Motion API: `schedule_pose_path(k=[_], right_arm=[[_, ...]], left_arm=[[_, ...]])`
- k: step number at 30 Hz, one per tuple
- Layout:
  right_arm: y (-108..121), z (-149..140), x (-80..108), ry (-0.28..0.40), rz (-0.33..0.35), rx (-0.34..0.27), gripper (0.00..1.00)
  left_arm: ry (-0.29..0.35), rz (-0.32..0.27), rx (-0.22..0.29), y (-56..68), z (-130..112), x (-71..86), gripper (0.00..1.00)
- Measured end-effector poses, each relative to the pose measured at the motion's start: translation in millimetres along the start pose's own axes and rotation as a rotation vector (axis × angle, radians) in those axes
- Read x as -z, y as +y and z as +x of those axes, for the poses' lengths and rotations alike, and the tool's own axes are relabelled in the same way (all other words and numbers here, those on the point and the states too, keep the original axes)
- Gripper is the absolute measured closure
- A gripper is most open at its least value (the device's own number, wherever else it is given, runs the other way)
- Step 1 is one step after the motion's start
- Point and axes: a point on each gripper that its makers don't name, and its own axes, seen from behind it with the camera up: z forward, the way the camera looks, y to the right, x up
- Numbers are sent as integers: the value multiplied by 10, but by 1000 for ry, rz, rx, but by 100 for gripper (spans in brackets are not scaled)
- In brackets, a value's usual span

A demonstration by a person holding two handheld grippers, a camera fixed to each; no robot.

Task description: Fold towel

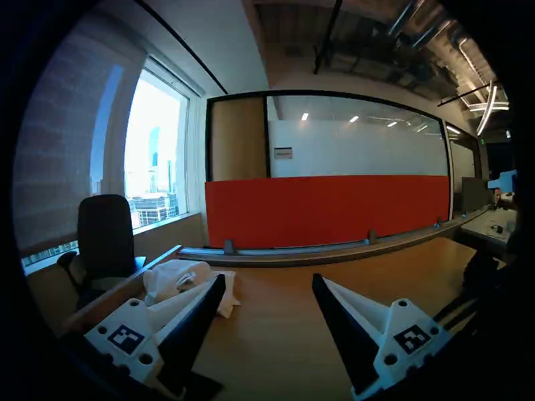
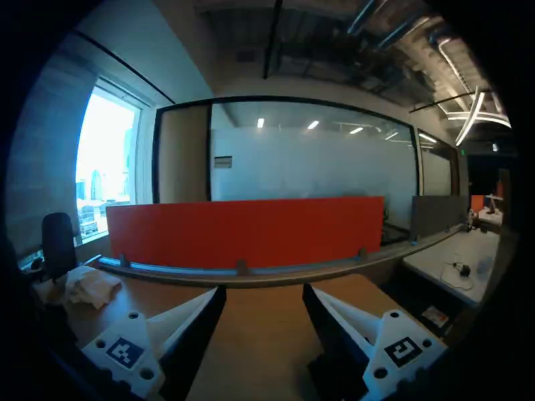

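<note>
- The towel [image 1: 177, 277] is a white crumpled heap on the wooden desk [image 1: 281, 334], at the far-left corner, next to the black chair [image 1: 103, 237] on the window side.
- Your left gripper [image 1: 267, 279]: fingers [image 1: 194, 321] wide apart, nothing btw them, over bare desk. In the left gripper view the towel sits fwd & left of it, partly hidden behind its left-hand finger. It's near, but can't tell if it's touching.
- Your right gripper [image 2: 263, 289]: also spread & empty. In the right gripper view the towel [image 2: 90, 284] is small & far off to the left, well apart from the claw.
- My read: the left gripper is clearly the nearer one, so lead w/ it. The right gripper has to swing left & fwd to join.
- Long axis: can't call it. The towel is bunched, w/ no straight edge or corner readable in either view. It prob. needs spreading flat first; no fold looks made yet.
- The orange divider [image 1: 328, 210] runs along the back of the desk, behind the heap. Bare wood lies to the heap's right, so that's your room to spread.
- Risk: the heap sits close to the desk's left edge, so a pull that way could drag it off. Draw it toward mid-desk.
</note>
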Motion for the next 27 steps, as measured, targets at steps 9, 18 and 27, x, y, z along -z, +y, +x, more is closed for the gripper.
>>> schedule_pose_path(k=[9, 18, 27], right_arm=[[-93, -186, -21, 28, 4, -9, 12], [-2, -399, -6, 56, -8, -11, 12], [23, -546, -64, 69, -3, 3, 12]], left_arm=[[31, -21, 25, 53, -404, -11, 4], [33, -28, 35, 141, -838, -44, 4], [56, -26, 41, 167, -1020, -78, 4]])
